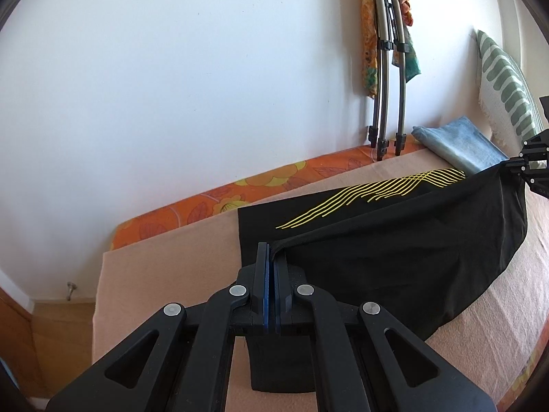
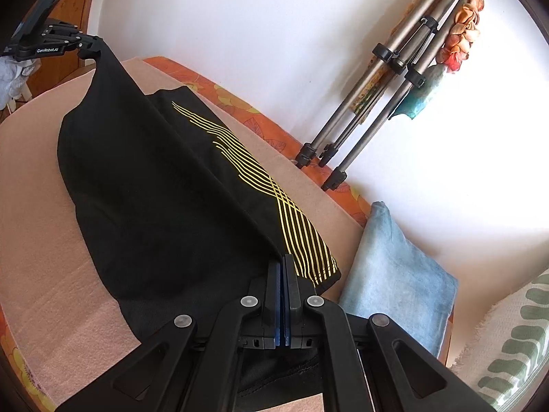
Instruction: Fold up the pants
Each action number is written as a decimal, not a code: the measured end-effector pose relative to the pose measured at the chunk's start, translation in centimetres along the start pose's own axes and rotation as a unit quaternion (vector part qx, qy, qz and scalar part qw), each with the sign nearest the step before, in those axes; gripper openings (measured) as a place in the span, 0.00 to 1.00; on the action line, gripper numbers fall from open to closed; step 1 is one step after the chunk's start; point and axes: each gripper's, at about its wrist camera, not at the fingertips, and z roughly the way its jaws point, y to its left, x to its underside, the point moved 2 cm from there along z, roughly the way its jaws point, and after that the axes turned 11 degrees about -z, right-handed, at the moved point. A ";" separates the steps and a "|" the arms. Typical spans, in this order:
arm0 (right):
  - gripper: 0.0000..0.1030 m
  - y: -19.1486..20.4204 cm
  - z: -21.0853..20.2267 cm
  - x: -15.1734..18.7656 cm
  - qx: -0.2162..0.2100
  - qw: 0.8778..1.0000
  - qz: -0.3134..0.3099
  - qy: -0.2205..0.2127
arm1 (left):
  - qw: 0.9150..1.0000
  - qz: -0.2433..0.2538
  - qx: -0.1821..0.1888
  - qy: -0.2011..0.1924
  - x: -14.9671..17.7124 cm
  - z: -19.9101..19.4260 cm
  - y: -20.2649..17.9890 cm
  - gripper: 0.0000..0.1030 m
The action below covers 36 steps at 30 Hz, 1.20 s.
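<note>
Black pants (image 1: 394,240) with yellow wavy lines lie on a beige blanket (image 1: 164,274) on the bed. My left gripper (image 1: 272,254) is shut on one end of the pants' near edge and holds it off the blanket. My right gripper (image 2: 283,264) is shut on the other end of that edge; it also shows at the right rim of the left wrist view (image 1: 528,164). The edge hangs taut between both grippers, and the cloth below it drapes down onto the bed. In the right wrist view the pants (image 2: 164,189) stretch away to the left gripper (image 2: 90,48).
A folded light blue cloth (image 1: 456,144) lies by a green-patterned pillow (image 1: 504,86). A folded tripod (image 1: 387,68) leans on the white wall. An orange floral sheet (image 1: 212,202) edges the bed. Wooden floor (image 1: 58,336) lies at the left.
</note>
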 end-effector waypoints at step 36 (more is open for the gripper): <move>0.46 -12.6 12.6 4.3 -0.124 0.957 0.263 0.018 | 0.993 0.033 -0.055 0.098 -2.0 19.6 0.9 0.01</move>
